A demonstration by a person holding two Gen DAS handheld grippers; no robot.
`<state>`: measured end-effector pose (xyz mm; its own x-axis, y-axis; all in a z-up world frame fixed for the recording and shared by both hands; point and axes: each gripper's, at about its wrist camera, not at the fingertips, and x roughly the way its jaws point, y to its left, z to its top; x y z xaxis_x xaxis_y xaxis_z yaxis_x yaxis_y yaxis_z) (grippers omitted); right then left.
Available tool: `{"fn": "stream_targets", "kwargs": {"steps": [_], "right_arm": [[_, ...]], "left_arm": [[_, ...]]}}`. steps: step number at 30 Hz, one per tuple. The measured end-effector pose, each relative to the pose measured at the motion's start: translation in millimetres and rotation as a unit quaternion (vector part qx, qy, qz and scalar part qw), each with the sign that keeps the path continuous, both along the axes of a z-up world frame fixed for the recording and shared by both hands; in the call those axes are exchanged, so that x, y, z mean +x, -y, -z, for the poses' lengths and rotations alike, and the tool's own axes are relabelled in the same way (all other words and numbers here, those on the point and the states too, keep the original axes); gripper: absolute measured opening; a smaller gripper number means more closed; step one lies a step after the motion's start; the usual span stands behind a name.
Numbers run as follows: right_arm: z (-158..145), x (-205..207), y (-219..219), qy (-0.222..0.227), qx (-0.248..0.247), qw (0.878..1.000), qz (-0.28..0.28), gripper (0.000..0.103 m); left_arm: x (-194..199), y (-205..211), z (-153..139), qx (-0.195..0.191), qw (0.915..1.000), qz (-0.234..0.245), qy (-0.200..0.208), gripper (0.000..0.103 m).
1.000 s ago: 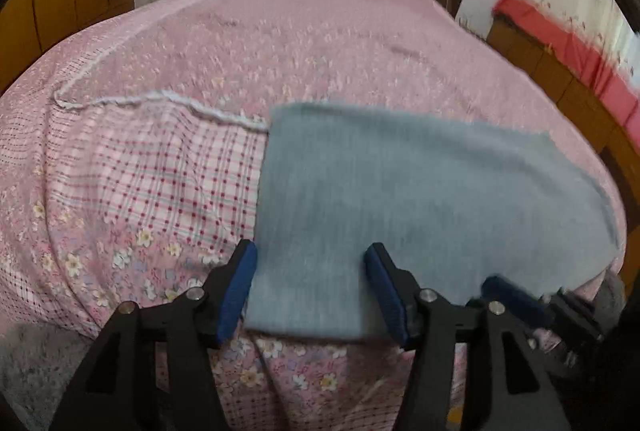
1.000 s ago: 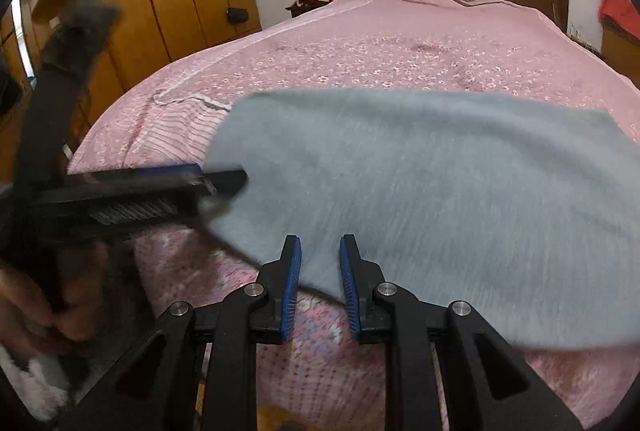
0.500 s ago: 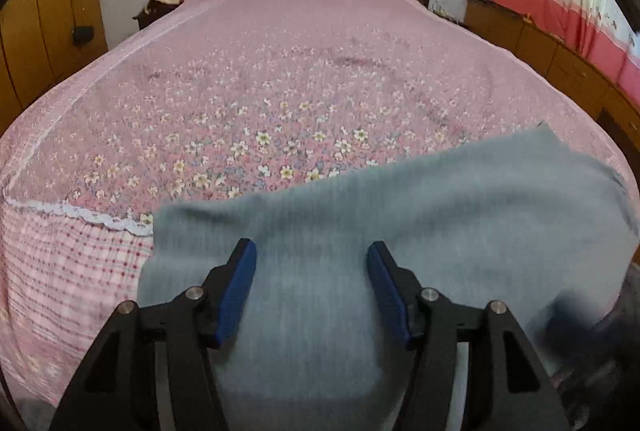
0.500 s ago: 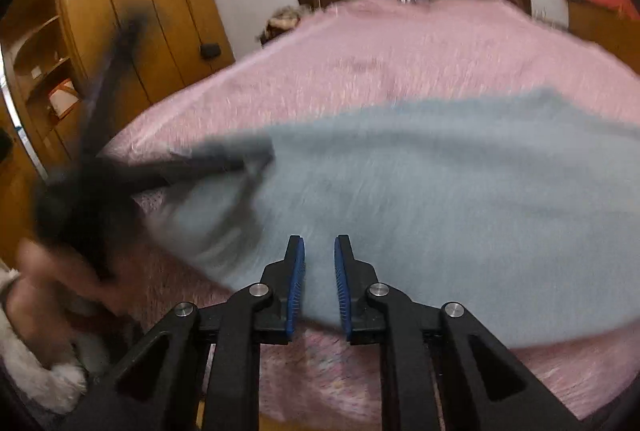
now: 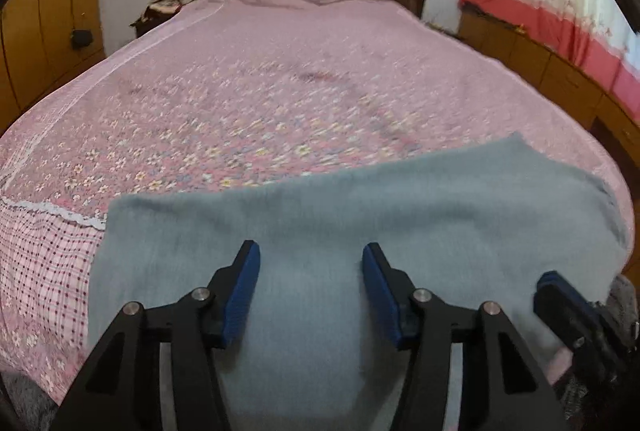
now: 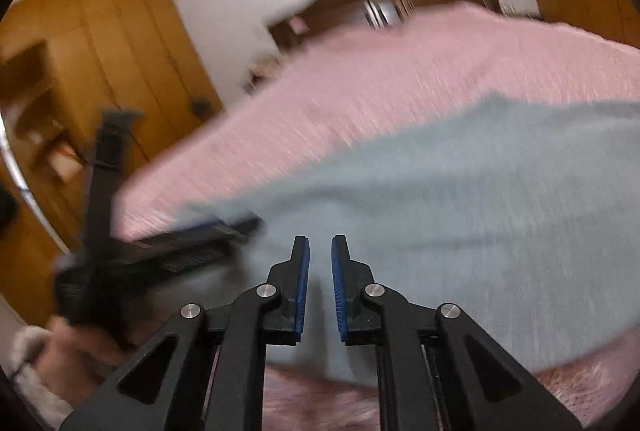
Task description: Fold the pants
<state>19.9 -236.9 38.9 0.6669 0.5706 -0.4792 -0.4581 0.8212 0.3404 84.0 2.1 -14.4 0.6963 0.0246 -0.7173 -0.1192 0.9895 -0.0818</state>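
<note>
Pants (image 5: 400, 215), grey-blue, lie spread flat across the near end of the bed (image 5: 280, 79), on the pink floral cover. Left tool (image 5: 311, 285) hangs over the pants' near edge, jaws wide apart, nothing between them. Right tool (image 6: 320, 283): jaws nearly together with a narrow gap; right wrist view is motion-blurred, so cannot tell whether cloth is pinched. In that view the left tool's tip sits at the pants' left corner.
</note>
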Motion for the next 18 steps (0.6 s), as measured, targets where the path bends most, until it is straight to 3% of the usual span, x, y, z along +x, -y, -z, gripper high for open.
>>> {"fn": "stream_targets", "kwargs": {"steps": [2, 4, 6, 11, 13, 16, 18], "right_arm": [[7.0, 0.7, -10.5, -0.016, -0.024, 0.999, -0.021, 0.014], [28.1, 6.0, -19.9, -0.06, -0.051, 0.997, -0.026, 0.014], [32.7, 5.2, -16.8, -0.068, -0.042, 0.996, -0.026, 0.014], [17.8, 1.5, -4.2, -0.042, -0.027, 0.999, -0.012, 0.014], [30.2, 8.1, -5.7, -0.073, -0.035, 0.997, -0.01, 0.014], [33.9, 13.7, -2.2, -0.086, -0.026, 0.996, -0.01, 0.014], [29.9, 18.6, 0.3, -0.106, -0.015, 0.994, -0.005, 0.016]], "left_arm": [[-7.2, 9.2, 3.5, 0.016, 0.9998, 0.008, -0.005, 0.056], [-12.5, 16.8, 13.2, 0.047, 0.9988, 0.013, -0.008, 0.056], [-12.9, 20.3, 16.0, 0.062, 0.9979, 0.016, -0.008, 0.057], [-5.0, 5.5, 20.6, 0.006, 0.9998, 0.012, -0.011, 0.068], [-7.3, 4.1, 19.9, -0.013, 0.9997, 0.02, -0.005, 0.079], [-8.4, 16.2, 20.3, 0.008, 0.9988, 0.045, -0.018, 0.093], [-9.0, 22.9, 18.4, 0.02, 0.9988, 0.038, -0.023, 0.097]]}}
